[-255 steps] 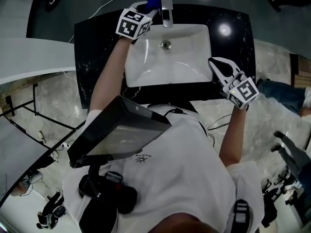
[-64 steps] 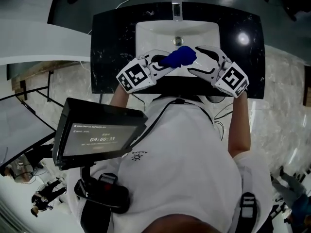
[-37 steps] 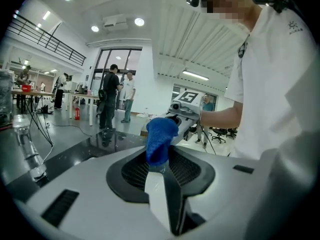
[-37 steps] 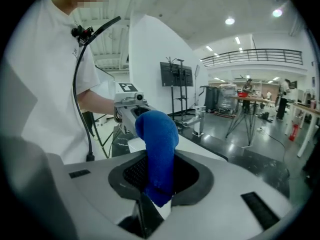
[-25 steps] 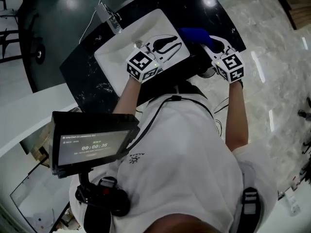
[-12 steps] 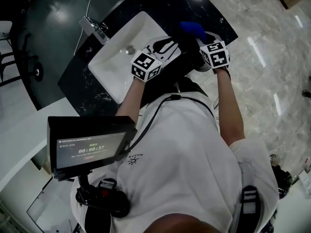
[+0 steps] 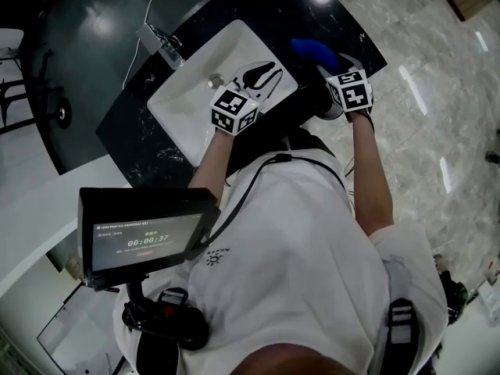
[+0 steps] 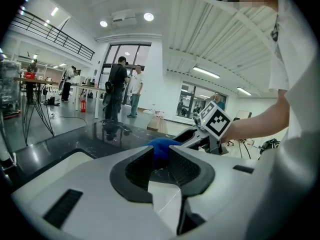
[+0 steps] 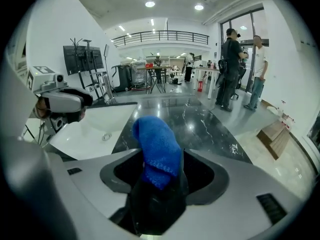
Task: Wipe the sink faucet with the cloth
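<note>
The blue cloth (image 7: 312, 51) lies bunched on the black counter (image 7: 269, 6) to the right of the white sink (image 7: 187, 112). My right gripper (image 7: 328, 65) is at the cloth. Its jaws have just been opening, and the cloth (image 9: 157, 144) stands loosely between them with room on both sides. My left gripper (image 7: 266, 73) hovers over the basin's near right corner, its jaws a narrow gap apart and empty. Past them, in the left gripper view, the cloth (image 8: 159, 145) shows beyond. The chrome faucet (image 7: 164, 44) stands at the sink's far rim, away from both grippers.
The drain (image 7: 216, 79) sits mid-basin. A monitor (image 7: 144, 229) hangs on the person's chest rig below the arms. Two people (image 9: 240, 69) stand far off on the shiny floor, and the counter's right edge drops to the marble floor (image 7: 422, 92).
The right gripper came down onto the counter with the cloth and its jaws have spread wider. The left gripper sank slightly over the basin.
</note>
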Motion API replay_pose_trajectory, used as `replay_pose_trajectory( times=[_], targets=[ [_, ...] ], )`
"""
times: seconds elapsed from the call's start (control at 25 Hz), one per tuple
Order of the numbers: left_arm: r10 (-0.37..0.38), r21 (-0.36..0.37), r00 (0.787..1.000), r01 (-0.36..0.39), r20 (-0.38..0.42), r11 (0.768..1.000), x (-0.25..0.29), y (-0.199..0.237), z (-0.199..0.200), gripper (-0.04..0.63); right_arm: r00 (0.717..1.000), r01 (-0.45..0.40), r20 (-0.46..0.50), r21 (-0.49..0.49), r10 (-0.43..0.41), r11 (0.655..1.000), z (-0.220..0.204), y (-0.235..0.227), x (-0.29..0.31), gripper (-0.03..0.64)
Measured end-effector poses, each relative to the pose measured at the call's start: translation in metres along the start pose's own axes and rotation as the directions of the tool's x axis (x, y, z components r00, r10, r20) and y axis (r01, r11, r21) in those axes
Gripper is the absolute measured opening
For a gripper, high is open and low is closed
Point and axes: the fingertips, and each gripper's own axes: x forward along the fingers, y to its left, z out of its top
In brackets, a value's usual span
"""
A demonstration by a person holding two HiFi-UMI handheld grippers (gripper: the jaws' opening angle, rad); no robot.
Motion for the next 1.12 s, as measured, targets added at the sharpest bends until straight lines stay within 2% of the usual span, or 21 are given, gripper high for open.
replay_pose_trajectory(
  times=[0.16,0.24,0.36,0.48,0.56,0.72,0.84,1.0,1.08,1.12],
  targets=[
    [0.032,0.002,0.999,-0.032,0.023,0.999,-0.016,0.008,0.006,0.089,0.997,-0.016,0.077,-0.002,0.016,1.0,0.022,0.006,-0.023,0.235],
    [0.073,0.0,0.997,-0.073,0.04,0.997,-0.027,0.016,0.008,0.063,0.988,-0.027,0.15,0.0,0.026,1.0,0.04,0.009,-0.03,0.235],
    [0.142,-0.02,0.986,-0.141,0.082,0.99,-0.047,0.031,0.011,0.044,0.961,-0.093,0.263,0.001,0.089,0.996,0.074,0.022,-0.03,0.233],
    [0.215,-0.033,0.969,-0.213,0.121,0.977,-0.071,0.047,0.013,0.035,0.921,-0.179,0.34,-0.065,0.191,0.982,0.107,0.051,-0.02,0.208],
    [0.284,-0.046,0.947,-0.28,0.15,0.959,-0.095,0.056,0.014,0.004,0.891,-0.235,0.369,-0.126,0.266,0.964,0.125,0.077,-0.013,0.168],
    [0.408,-0.08,0.892,-0.4,0.195,0.913,-0.158,0.061,0.02,0.003,0.834,-0.33,0.391,-0.21,0.389,0.92,0.156,0.139,-0.017,0.077],
    [0.496,-0.114,0.844,-0.483,0.203,0.868,-0.198,0.063,0.017,0.003,0.787,-0.401,0.396,-0.255,0.473,0.88,0.169,0.179,-0.023,0.008],
    [0.589,-0.194,0.775,-0.557,0.229,0.808,-0.242,0.068,0.003,0.002,0.717,-0.485,0.401,-0.301,0.571,0.821,0.176,0.226,-0.03,0.008],
    [0.607,-0.227,0.755,-0.564,0.247,0.794,-0.256,0.071,-0.001,0.002,0.699,-0.503,0.4,-0.315,0.593,0.805,0.178,0.241,-0.033,0.007],
    [0.606,-0.236,0.753,-0.559,0.255,0.795,-0.26,0.072,-0.002,0.002,0.695,-0.508,0.399,-0.317,0.598,0.801,0.179,0.246,-0.035,0.007]
  ],
)
